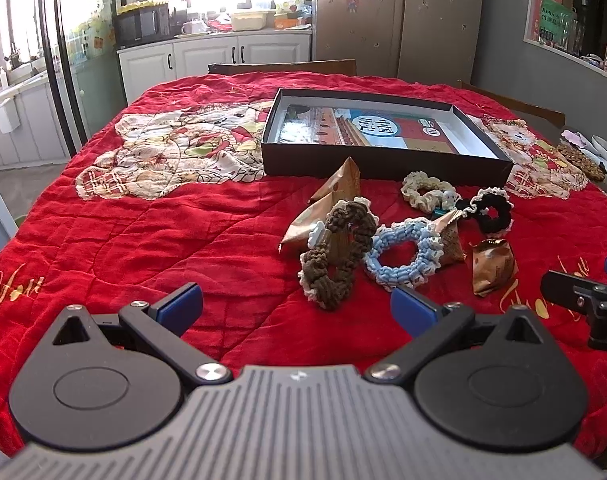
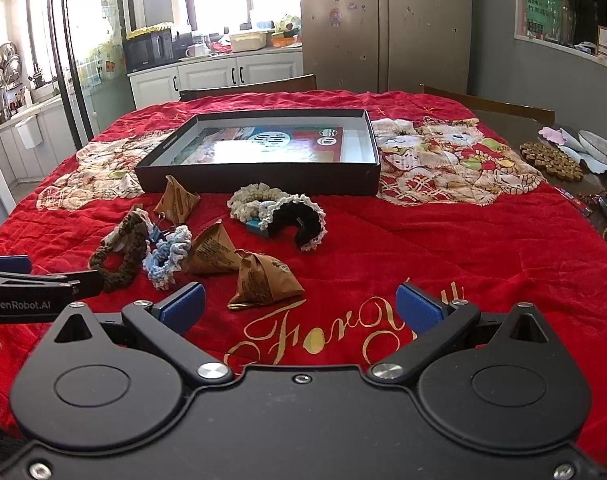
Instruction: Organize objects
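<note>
A black shallow box with a printed sheet inside lies on the red quilt. In front of it lie scrunchies: brown, blue, cream and black. Brown triangular packets lie among them, one nearest my right gripper, others behind. My left gripper is open and empty, just short of the brown scrunchie. My right gripper is open and empty, near the closest packet.
The red quilt covers the table. A round brown trivet and dishes sit at the right edge. Chairs stand behind the table. The other gripper shows at the left edge in the right wrist view.
</note>
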Motion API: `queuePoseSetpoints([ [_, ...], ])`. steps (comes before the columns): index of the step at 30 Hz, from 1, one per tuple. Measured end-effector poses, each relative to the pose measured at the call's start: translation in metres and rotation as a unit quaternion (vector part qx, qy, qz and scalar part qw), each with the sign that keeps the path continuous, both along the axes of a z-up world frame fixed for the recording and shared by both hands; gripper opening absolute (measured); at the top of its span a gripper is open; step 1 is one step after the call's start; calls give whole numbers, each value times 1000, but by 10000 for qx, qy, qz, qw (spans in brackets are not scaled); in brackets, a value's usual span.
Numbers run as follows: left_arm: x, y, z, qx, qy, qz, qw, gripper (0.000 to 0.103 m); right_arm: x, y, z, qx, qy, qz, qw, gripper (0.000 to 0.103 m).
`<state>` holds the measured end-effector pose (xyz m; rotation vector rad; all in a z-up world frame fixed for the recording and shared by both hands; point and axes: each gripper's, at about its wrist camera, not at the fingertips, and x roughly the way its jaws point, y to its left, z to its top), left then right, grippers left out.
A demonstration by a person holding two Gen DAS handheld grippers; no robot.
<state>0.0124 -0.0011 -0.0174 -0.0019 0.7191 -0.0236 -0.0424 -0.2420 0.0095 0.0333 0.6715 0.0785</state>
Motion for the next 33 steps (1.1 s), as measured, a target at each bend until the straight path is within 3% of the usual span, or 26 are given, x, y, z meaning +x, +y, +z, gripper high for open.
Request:
queuePoseSetpoints([
  [6,7,2,-7,-160,-83,-150,9997,103,6,-3,-7,-185,-153,67,9997,102],
  [11,13,1,-13,-161,-170,-317,9992,103,9,-4,-15,-448,-516,431,9967,87],
  [17,23,4,-22,-115,-191,-326,9992,96,21,-5,-25,-30,-349,1007,9943,70],
  [21,31,10,-24,-228,-174,-309,9991,91,27,6,-33,-125,-353,1246,9915,66],
  [28,39,14,-30,-413,-38,-387,9984,69,43,16,-43,-144,-174,1358,9905,52],
  [33,40,14,-32,-481,-21,-522,9975,49,48,16,-47,-138,-108,1345,9908,49],
])
